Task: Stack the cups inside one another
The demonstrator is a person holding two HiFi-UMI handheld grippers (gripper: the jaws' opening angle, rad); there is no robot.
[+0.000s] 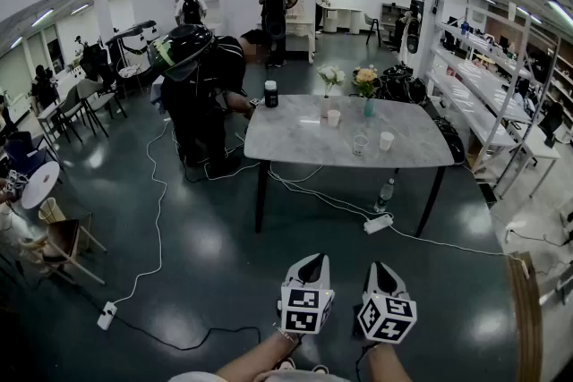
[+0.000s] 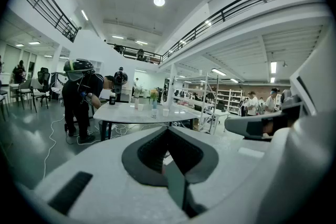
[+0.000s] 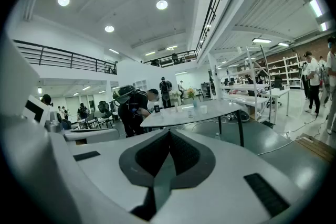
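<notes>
Both grippers hang low at about 6 o'clock in the head view, well apart from the work. The left gripper (image 1: 311,261) has its jaws pressed together with nothing between them, as its own view (image 2: 169,129) confirms. The right gripper (image 1: 380,269) sits just beside it at 3 o'clock, also closed tight and empty (image 3: 169,131). Up at 12 o'clock stands the grey marble-top table (image 1: 295,141), across a stretch of dark glossy floor. On it are the three cups. A clear cup (image 1: 360,144) stands near the front edge, a white cup (image 1: 386,140) just beside it at 3 o'clock, and another white cup (image 1: 334,117) apart at its 11 o'clock. All three stand separately, none nested. Two small vases of flowers (image 1: 365,83) stand toward the back edge, and a black canister (image 1: 271,94) at the far-left corner. A person in black (image 1: 199,76) bends over the table's left end.
</notes>
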